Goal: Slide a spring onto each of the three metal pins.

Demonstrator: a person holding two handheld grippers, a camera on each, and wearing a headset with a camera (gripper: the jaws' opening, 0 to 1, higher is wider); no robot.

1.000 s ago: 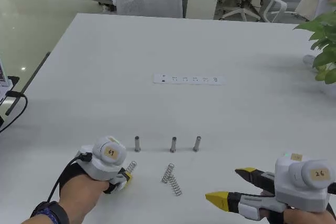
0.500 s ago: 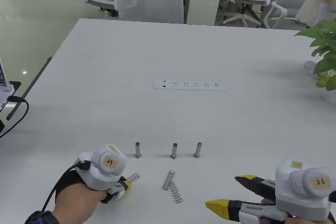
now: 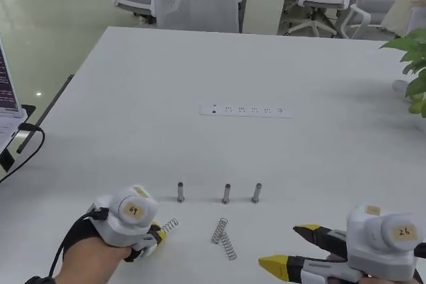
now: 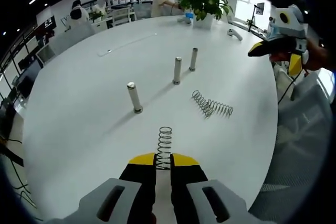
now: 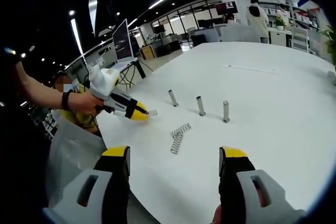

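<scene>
Three short metal pins stand upright in a row on the white table: left pin, middle pin, right pin. My left gripper is shut on one end of a spring, which sticks out toward the left pin. Two more springs lie crossed on the table just in front of the middle pin; they appear as a pair in the left gripper view. My right gripper hovers open at the front right, nothing between its fingers.
A white power strip lies flat in the middle of the table. A green plant stands at the right edge. Office chairs stand beyond the far edge. A cable hangs off the left side.
The head camera has tilted, shifting the scene down. My left gripper, still holding its spring, has drawn back slightly toward me. The right gripper has stayed open in place.
</scene>
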